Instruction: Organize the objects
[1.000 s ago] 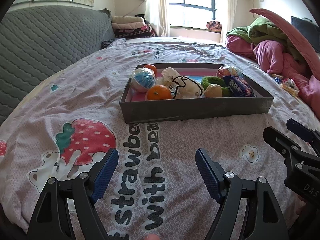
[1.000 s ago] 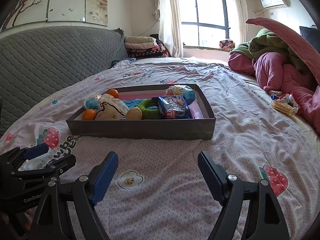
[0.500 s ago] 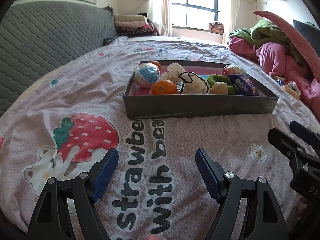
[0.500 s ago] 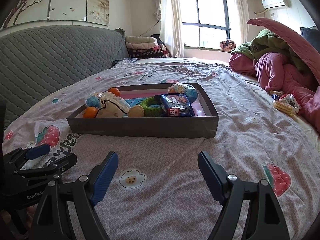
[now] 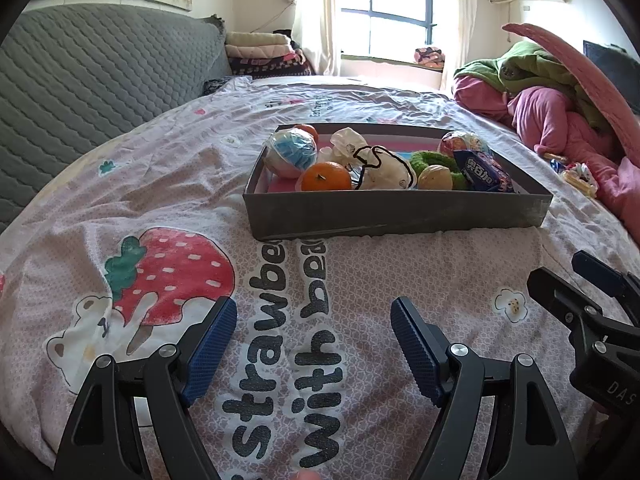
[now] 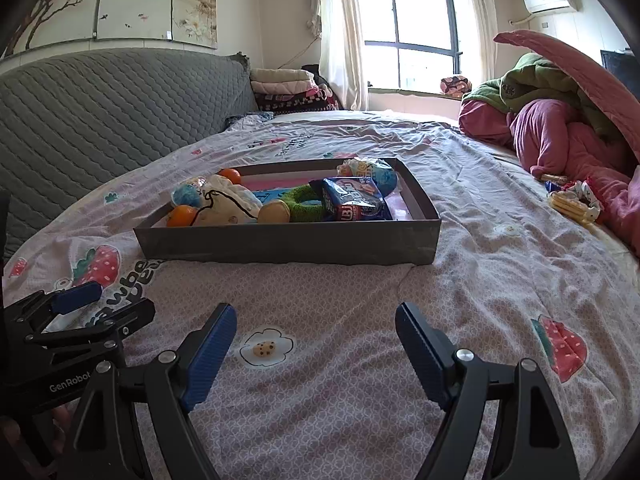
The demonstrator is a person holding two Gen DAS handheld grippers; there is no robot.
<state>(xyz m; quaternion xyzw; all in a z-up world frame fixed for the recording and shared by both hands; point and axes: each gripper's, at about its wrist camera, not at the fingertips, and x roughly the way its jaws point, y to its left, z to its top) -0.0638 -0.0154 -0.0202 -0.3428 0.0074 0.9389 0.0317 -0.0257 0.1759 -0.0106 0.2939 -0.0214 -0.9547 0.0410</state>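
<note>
A grey shallow box (image 5: pixel 392 216) (image 6: pixel 288 242) stands on the bed. It holds an orange (image 5: pixel 325 177), a blue-and-white ball (image 5: pixel 291 152), a white drawstring pouch (image 5: pixel 384 170), a green ring (image 6: pixel 308 203), a blue snack packet (image 6: pixel 354 200) and other small items. My left gripper (image 5: pixel 314 332) is open and empty over the bedsheet, short of the box. My right gripper (image 6: pixel 316 334) is open and empty, also short of the box. Each gripper shows at the edge of the other's view.
The bedsheet (image 5: pixel 168 184) has strawberry prints and lettering. A grey quilted headboard (image 6: pixel 100 108) runs along the left. Pink and green bedding (image 6: pixel 560 120) is piled at the right, with small packets (image 6: pixel 572 204) beside it. Folded blankets (image 6: pixel 284 88) lie by the window.
Both grippers have moved a little closer to the box, which now looks larger. Both stay open and empty.
</note>
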